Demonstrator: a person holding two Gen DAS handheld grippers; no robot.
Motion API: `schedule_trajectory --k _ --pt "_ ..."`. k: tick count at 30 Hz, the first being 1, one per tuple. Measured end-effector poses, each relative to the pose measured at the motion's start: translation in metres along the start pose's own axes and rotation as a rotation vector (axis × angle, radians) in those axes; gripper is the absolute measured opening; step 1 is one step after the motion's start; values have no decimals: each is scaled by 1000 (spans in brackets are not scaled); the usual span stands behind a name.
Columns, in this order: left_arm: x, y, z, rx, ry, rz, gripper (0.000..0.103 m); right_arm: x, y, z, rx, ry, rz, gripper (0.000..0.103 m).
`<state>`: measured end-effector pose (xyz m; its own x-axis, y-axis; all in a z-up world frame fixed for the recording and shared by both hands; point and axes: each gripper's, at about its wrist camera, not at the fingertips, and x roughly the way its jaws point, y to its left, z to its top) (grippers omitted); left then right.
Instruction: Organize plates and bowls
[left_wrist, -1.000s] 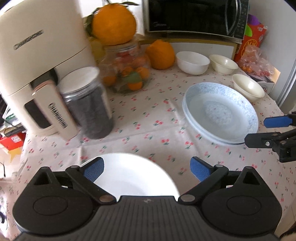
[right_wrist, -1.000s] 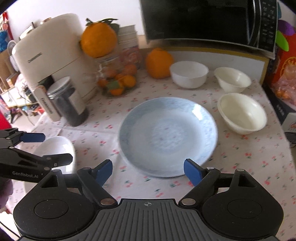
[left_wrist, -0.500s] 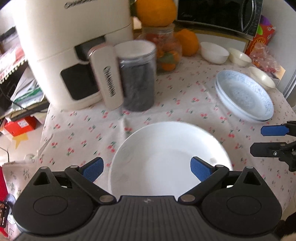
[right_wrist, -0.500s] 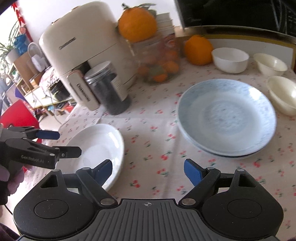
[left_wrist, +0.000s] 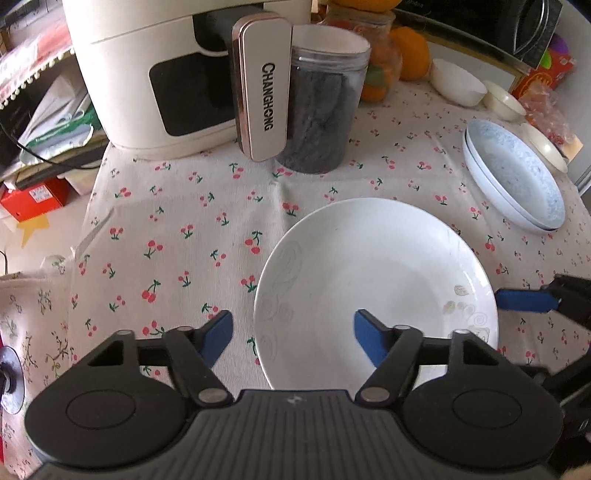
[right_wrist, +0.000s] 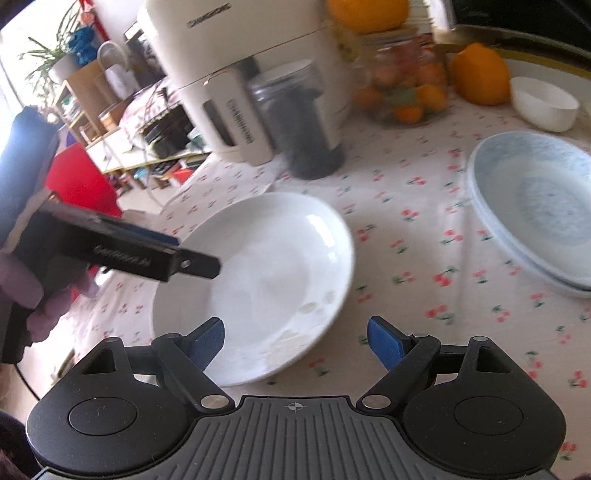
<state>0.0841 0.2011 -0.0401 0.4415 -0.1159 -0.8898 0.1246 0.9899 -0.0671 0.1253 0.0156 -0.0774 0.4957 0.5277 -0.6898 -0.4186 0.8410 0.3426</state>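
Observation:
A white plate lies on the cherry-print tablecloth, also in the right wrist view. My left gripper is open and empty, straddling the plate's near left rim. My right gripper is open and empty at the plate's near right edge. Its blue fingertips show beside the plate's right rim. Two stacked blue-patterned plates sit to the right, also in the right wrist view. White bowls stand at the back.
A cream air fryer and a dark-filled jar stand behind the white plate. A fruit jar and oranges are further back. The table's left edge drops to cluttered shelves.
Both grippers have swung left and closed in on the white plate. It now lies between each gripper's fingers. The blue plates have shifted to the right of both views.

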Motion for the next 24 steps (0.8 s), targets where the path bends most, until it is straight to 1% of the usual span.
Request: schedule_trajectory --k 1,3,6,10,12,16,18,21,23,24 --pt "1 1 0 -1 5 -1 61 1 1 -1 2 6 10 86" --pt "2 0 0 1 18 -5 54 5 3 -1 11 10 24 86" --pt "4 1 0 8 29 -1 47 10 5 0 26 12 30 86" --pt "5 3 0 -2 37 -2 44 14 6 2 43 1 33 86" --pt "5 4 0 -6 40 -2 38 14 6 3 48 -8 34 86" --pt "5 4 0 -7 40 4 36 17 6 4 55 -14 22 84" --pt "4 4 0 -8 39 7 34 19 6 4 51 -18 5 80" --pt "4 5 0 -12 38 11 32 19 7 3 42 -28 -26 70" --pt "4 6 -1 -18 37 13 31 18 7 3 37 -34 -55 55" --pt "4 6 -1 -20 36 14 30 17 6 4 36 -36 -72 49"
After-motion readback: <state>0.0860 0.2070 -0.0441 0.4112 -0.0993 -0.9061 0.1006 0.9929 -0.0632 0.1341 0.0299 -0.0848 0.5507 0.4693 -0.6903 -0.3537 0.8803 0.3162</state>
